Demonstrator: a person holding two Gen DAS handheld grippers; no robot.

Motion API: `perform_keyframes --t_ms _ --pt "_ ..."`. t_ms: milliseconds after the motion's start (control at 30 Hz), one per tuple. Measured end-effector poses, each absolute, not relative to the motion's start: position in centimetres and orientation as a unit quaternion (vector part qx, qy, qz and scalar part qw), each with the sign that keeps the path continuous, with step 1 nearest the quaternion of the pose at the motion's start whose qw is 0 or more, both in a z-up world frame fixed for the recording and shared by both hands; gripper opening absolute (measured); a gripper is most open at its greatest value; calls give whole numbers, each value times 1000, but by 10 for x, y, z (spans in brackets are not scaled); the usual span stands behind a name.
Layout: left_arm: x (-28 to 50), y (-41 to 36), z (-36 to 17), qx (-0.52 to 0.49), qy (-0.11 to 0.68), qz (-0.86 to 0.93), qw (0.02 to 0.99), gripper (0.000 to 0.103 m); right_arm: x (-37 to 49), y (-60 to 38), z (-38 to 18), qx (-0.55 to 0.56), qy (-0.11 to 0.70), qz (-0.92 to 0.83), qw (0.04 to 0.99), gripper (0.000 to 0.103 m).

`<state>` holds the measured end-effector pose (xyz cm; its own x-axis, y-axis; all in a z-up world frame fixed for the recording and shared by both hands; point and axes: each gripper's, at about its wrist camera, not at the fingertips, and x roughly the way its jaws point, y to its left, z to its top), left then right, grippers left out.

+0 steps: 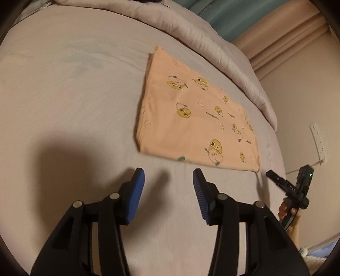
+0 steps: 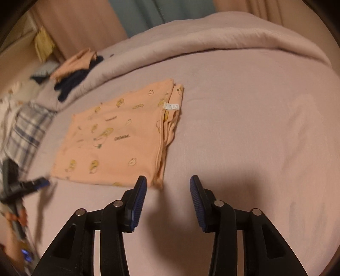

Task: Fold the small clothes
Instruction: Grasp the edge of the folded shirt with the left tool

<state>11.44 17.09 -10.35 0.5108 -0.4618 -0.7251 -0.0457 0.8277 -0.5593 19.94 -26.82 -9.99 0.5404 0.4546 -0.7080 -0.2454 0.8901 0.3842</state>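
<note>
A folded peach garment printed with yellow cartoon figures lies flat on the pale bed sheet. My left gripper hovers over bare sheet just short of the garment's near edge, jaws apart with nothing between the blue pads. In the right wrist view the same garment shows a white label at its folded right edge. My right gripper stands open beside the garment's near right corner, nothing between its pads. Each gripper shows at the other view's edge: the right gripper, the left gripper.
A rolled duvet runs along the far side of the bed. A pile of peach and dark clothes and a plaid cloth lie at the left. Curtains hang behind. A wall socket strip is at the right.
</note>
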Motion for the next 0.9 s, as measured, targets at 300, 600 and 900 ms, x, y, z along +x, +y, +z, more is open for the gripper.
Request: perform_keyframes --t_ms 300,600,900 --pt "85 190 -115 -358 467 -111 801 61 173 -260 -121 205 454 223 838 54" --pt "115 193 -142 -469 459 -152 739 61 155 -231 -106 173 444 273 836 56" --pt "171 206 -144 -508 456 -170 710 61 161 -211 -107 156 442 299 831 56"
